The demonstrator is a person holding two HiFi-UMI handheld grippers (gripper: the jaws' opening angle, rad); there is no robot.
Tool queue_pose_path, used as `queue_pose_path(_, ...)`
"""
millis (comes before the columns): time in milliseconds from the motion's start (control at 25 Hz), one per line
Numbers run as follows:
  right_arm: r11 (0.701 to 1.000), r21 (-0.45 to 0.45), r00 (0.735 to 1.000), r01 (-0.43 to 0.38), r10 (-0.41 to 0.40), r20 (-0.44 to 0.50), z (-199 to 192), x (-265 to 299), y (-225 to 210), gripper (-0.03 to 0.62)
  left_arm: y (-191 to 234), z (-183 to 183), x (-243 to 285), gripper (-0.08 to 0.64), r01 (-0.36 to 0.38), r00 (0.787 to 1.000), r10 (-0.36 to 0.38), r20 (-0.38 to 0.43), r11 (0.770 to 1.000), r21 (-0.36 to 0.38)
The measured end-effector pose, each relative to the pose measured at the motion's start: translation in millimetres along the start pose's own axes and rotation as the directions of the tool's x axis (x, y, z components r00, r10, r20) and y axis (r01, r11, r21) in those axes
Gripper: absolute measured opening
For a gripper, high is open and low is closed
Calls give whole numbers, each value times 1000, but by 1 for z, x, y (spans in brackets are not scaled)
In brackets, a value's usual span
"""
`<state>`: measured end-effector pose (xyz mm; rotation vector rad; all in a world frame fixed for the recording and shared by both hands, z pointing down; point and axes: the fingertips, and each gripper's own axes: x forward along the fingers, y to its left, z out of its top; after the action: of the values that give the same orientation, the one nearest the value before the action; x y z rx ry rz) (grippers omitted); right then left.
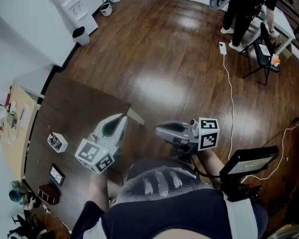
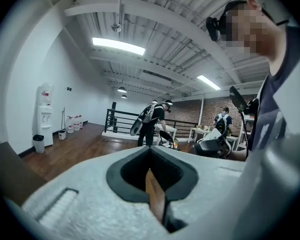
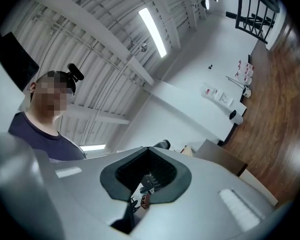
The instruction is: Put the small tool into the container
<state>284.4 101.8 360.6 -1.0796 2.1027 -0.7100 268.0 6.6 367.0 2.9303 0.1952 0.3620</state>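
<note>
Presently the container point(image 1: 57, 143) sits near the left edge of the desk point(image 1: 84, 113). A thin item in it, probably the small tool point(image 1: 51, 132), stands roughly upright, long axis vertical. It lies left of the left gripper point(image 1: 122, 118), the nearer one, jaws closed and empty. Right gripper point(image 1: 159, 130): likewise closed, empty.

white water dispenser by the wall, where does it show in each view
Head view: the white water dispenser is at top left, against the white wall.
Left gripper view: far left, standing on the wood floor.
Right gripper view: right of centre, tilted in the picture.
Shared landmark: the small bin right beside it.
</note>
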Motion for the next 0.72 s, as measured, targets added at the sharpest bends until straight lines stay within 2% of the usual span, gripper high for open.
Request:
queue_pose_path(80, 1000, -10, 1000, -1, 1, 20, 11, -22, 0, 1, -19, -2, 18, 2, 12, 1000, -12, -5, 1000, 10)
queue_pose_path(160, 998, -53, 999, 31, -31, 14, 20, -43, -1, 2, -37, -6, 35, 2, 32, 999, -32, -19, 999, 23)
queue_pose_path(280, 984, -149, 995, 95, -98, -11, 30, -62, -7, 1, -54, -9, 58, 2, 65, 997, -61, -49, 994, 85)
queue_pose_path(400, 976, -180, 991, 125, -130, -14, 39, -67, -12, 0, -58, -10, 75, 2, 93, 993, -83, -83, 987, 132)
queue_pose_path(520, 973, -172, 988, 155, -154, 23, 50, -69, -16, 1, -54, -8, 90, 2, 133, 989, -125, -83, 986, 105)
queue_pose_path(720, 963, -128, 969, 238, -226, 101, 74, -73, -35, 0, -29, 5, 117, 2, 191, 981, -191, -23, 981, 16)
